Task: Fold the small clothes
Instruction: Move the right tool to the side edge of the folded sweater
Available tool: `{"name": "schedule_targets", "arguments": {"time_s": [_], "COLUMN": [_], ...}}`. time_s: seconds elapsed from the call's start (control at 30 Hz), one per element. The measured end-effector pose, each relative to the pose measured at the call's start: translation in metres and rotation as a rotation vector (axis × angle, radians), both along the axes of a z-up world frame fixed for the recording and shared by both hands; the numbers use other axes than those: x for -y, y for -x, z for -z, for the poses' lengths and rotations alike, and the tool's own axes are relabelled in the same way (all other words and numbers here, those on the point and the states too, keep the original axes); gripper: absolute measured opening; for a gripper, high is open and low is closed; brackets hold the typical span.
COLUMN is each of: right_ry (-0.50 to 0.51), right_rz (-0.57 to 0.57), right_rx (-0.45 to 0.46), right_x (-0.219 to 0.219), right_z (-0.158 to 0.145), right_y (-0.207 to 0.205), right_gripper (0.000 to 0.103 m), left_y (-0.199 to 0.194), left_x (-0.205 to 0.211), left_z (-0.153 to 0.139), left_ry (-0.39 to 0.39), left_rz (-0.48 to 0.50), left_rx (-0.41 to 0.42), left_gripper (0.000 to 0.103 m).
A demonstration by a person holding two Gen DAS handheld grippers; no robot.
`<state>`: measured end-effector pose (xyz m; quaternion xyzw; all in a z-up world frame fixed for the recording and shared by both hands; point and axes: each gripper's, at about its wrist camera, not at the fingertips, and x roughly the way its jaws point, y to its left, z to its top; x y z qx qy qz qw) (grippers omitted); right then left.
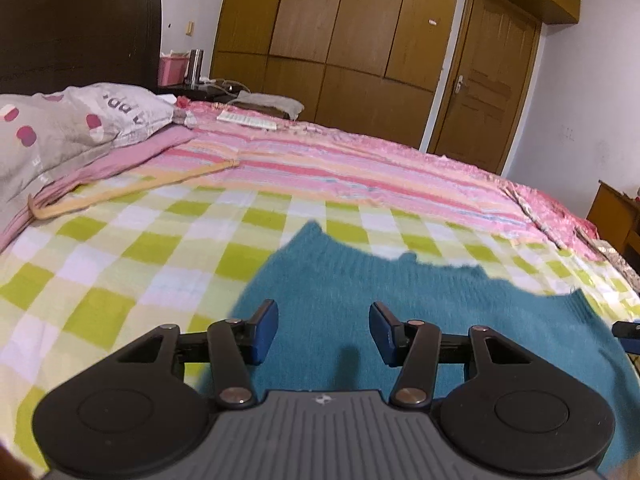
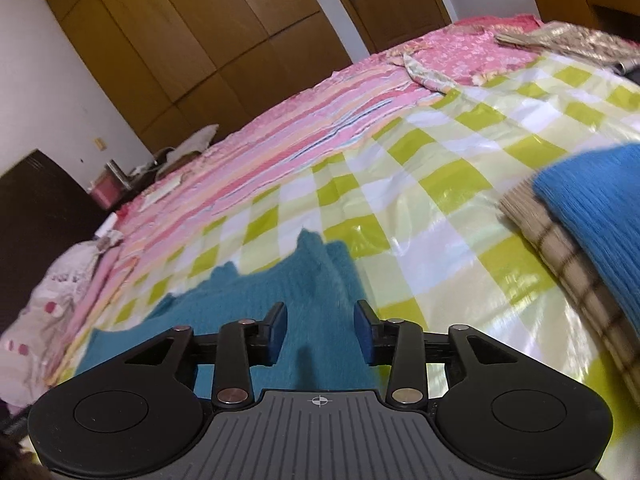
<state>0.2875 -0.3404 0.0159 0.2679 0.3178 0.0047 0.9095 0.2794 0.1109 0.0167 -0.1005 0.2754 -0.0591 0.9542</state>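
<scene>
- Left tongs (image 1: 323, 330) nearest the lens, blue pads parted, nothing between them; hovering above the teal knit, not pressing on it.
- Right tongs (image 2: 321, 330) likewise released, pads apart with only knit showing in the gap below; no cloth pinched.
- Teal knit garment (image 1: 400, 300) spread on the checked cover of the bed, directly under both tongs; near part hidden behind the tool bodies, so lower hem not readable.
- Far edge of the teal piece ragged and stepped, with a small peak at its left end in the left wrist view; right wrist view suggests a doubled layer along its right side. Judged: partly folded or merely laid out, cannot tell which. Not yet a compact bundle.
- Both views motion-blurred over the knit; fine detail of folds unreliable.
- Green-and-white checked sheet (image 2: 420, 208) glossy, lying under the garment and running on toward the far side.
- Stack at right in the right wrist view: bright blue knit (image 2: 592, 208) on top of a brown plaid piece (image 2: 560, 248), well apart from the teal garment. Judged: likely finished items, so at least two done, teal one in hand.
- Pink striped bedding (image 1: 320, 168) beyond the checked sheet, pillow (image 1: 60, 128) at far left.
- Wooden wardrobe (image 1: 340, 20) along the back wall.
- Remaining, by judgement: fresh grips on the teal piece, further folds, transfer to the stack.
</scene>
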Motion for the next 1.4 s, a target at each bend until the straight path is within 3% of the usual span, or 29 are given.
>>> {"name": "schedule_targets", "arguments": {"time_s": [0.13, 0.4, 0.67, 0.87, 1.1, 1.27, 1.4], "right_ry": [-0.066, -0.196, -0.262, -0.318, -0.359, -0.387, -0.392], "right_rz": [0.018, -0.007, -0.053, -0.061, -0.074, -0.066, -0.078], "right_rx": [0.008, -0.062, -0.083, -0.104, -0.113, -0.108, -0.117], "right_x": [0.008, 0.026, 0.04, 0.052, 0.056, 0.06, 0.057], "right_z": [0.012, 0.036, 0.04, 0.046, 0.049, 0.048, 0.05], "right_y": [0.023, 0.016, 0.021, 0.023, 0.024, 0.025, 0.023], "right_gripper": [0.047, 0.05, 0.059, 0.061, 0.061, 0.062, 0.062], "left_y": [0.021, 0.066, 0.101, 0.128, 0.138, 0.139, 0.131], "left_x": [0.021, 0.101, 0.178, 0.228, 0.271, 0.282, 0.295], "left_z": [-0.006, -0.022, 0.001, 0.018, 0.034, 0.048, 0.048], "left_ry": [-0.049, -0.134, -0.246, -0.361, -0.54, -0.595, -0.589], "left_rz": [0.072, 0.306, 0.505, 0.628, 0.639, 0.669, 0.651], "left_rx": [0.03, 0.077, 0.028, 0.052, 0.167, 0.188, 0.204], "left_gripper": [0.056, 0.056, 0.056, 0.057, 0.057, 0.063, 0.066]}}
